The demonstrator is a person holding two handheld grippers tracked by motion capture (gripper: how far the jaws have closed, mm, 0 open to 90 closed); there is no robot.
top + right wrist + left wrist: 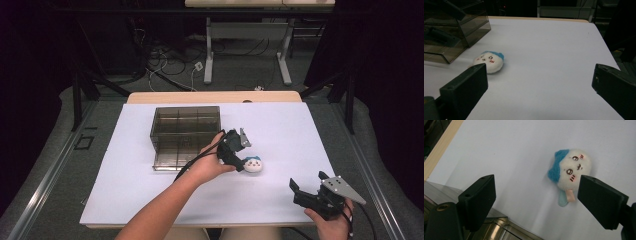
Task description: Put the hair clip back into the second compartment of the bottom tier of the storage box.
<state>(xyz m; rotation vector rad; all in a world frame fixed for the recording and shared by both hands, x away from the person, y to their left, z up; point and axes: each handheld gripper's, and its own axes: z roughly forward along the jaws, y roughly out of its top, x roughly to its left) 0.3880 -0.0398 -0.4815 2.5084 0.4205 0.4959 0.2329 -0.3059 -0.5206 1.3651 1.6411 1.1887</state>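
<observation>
The left gripper point(239, 150) hovers over the plush toy point(253, 164), jaws apart and holding nothing; the toy lies on the white table point(150, 200), at four o'clock from the smoky organiser box point(185, 136). The approach is in hand. Next, the jaws must descend astride the toy, then close. The right gripper point(307, 182) waits open, empty, at five o'clock.

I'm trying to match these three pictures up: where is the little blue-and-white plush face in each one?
High view: the plush face lies right of centre, beside the left claw.
Left gripper view: upper right, just above the right-hand jaw.
Right gripper view: left of centre.
Shared landmark: the smoky clear box beside it on the white table.
</observation>
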